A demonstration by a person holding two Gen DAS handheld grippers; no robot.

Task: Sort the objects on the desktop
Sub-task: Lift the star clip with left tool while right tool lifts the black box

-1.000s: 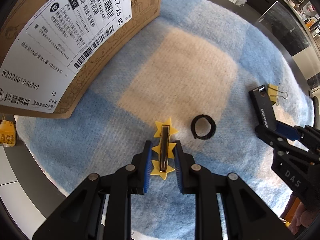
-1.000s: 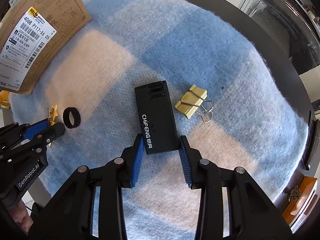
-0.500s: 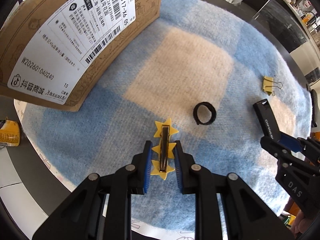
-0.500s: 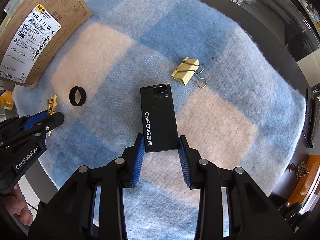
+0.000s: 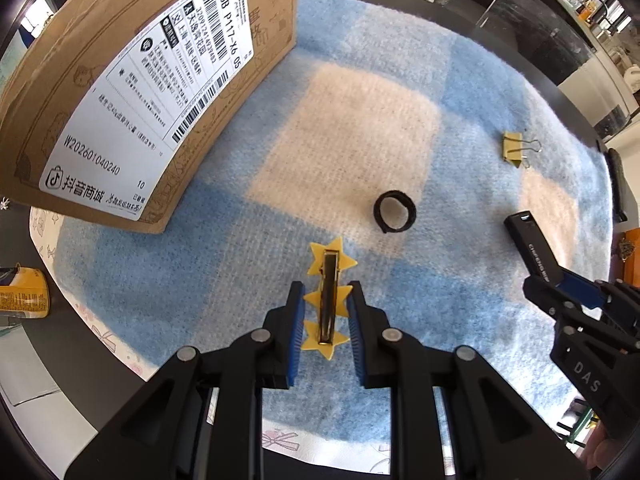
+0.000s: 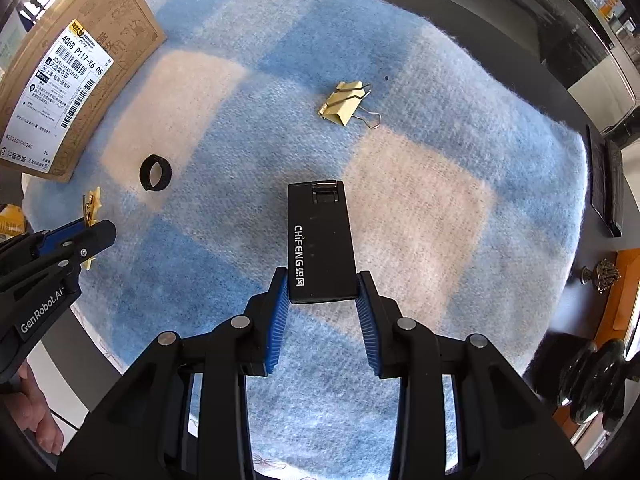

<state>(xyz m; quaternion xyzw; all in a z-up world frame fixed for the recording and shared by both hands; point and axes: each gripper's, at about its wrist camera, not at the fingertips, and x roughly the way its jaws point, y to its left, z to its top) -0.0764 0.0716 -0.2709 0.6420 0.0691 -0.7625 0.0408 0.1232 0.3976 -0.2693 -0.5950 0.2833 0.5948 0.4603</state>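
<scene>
My left gripper [image 5: 326, 300] is shut on a yellow star-shaped hair clip [image 5: 329, 280] and holds it above the blue and cream checked cloth [image 5: 360, 120]. My right gripper [image 6: 322, 284] is shut on the near end of a black block lettered CHIFENG [image 6: 320, 236], also off the cloth. In the left wrist view the right gripper [image 5: 568, 292] and black block [image 5: 530, 246] show at the right. In the right wrist view the left gripper [image 6: 86, 236] and hair clip [image 6: 91, 206] show at the left. On the cloth lie a black ring [image 5: 394, 212] and a yellow binder clip [image 6: 344, 104].
A cardboard box [image 5: 120, 92] with a white shipping label stands on the cloth's far left corner. A yellow can [image 5: 22, 294] sits off the cloth at the left. A dark flat object [image 6: 606, 184] lies by the round black table's right edge. A person's hand [image 6: 44, 428] holds the left gripper.
The right gripper has carried the black block away from the binder clip, which now lies farther off. The left gripper, still on the hair clip, has drifted from the ring; both views have rolled.
</scene>
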